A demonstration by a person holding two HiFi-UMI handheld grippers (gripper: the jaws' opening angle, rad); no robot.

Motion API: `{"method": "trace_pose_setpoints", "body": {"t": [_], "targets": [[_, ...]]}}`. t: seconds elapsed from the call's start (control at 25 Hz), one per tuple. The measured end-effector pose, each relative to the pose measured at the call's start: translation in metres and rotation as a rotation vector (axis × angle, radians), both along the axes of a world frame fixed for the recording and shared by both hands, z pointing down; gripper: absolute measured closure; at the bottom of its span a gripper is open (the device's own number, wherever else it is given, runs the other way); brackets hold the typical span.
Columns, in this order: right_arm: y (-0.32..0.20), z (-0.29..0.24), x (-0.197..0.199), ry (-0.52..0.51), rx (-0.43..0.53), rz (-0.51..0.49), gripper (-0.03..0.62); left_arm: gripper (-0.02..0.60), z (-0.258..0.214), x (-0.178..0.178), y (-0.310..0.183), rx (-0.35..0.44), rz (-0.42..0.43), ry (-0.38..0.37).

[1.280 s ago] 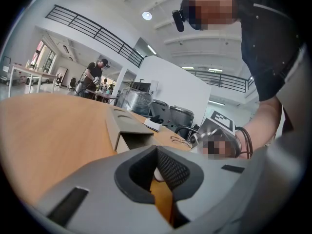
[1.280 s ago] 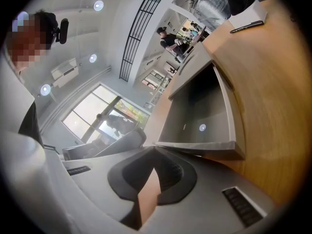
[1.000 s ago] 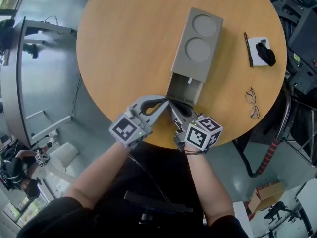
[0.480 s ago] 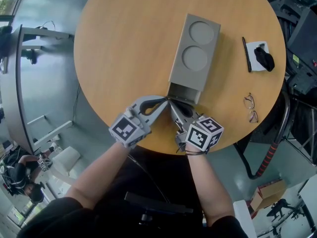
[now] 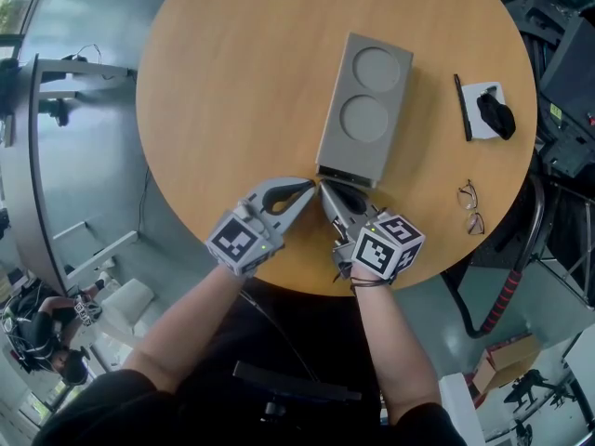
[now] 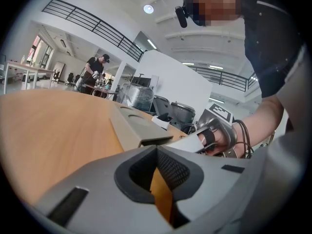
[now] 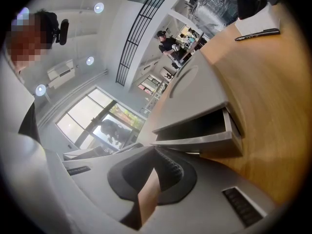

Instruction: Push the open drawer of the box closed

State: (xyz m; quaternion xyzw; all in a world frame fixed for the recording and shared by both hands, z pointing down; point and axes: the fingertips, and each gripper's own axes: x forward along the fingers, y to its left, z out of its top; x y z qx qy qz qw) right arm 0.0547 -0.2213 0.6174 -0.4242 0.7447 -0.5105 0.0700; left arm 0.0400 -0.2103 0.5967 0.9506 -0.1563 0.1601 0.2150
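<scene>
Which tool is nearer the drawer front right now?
Right. The right tool is right at the drawer front; the left tool is beside it, just off the drawer's left corner.

You look down on a round wooden table (image 5: pixel 232 82) filling the upper centre, with pale grey floor (image 5: pixel 102 119) around it and a white metal frame (image 5: pixel 42 156) at the left edge. The gripper views show a white wall (image 6: pixel 170 77), a black balcony railing (image 6: pixel 92 26), a round ceiling light (image 6: pixel 148 9) and a tall window (image 7: pixel 92 123).
</scene>
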Motion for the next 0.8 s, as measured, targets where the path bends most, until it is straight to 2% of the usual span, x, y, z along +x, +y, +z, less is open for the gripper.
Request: {"method": "trace_pose_setpoints", "body": {"t": [0.48, 0.72, 0.8], "targets": [[-0.021, -0.001, 0.009, 0.011, 0.012, 0.027, 0.586, 0.549, -0.003, 0.002, -0.017, 0.009, 0.012, -0.001], [-0.023, -0.003, 0.005, 0.009, 0.013, 0.015, 0.586, 0.549, -0.008, -0.005, -0.019, 0.012, 0.009, -0.002], [-0.021, -0.009, 0.001, 0.022, 0.026, -0.02, 0.586, 0.549, -0.016, -0.006, -0.018, 0.02, 0.016, 0.002]]}}
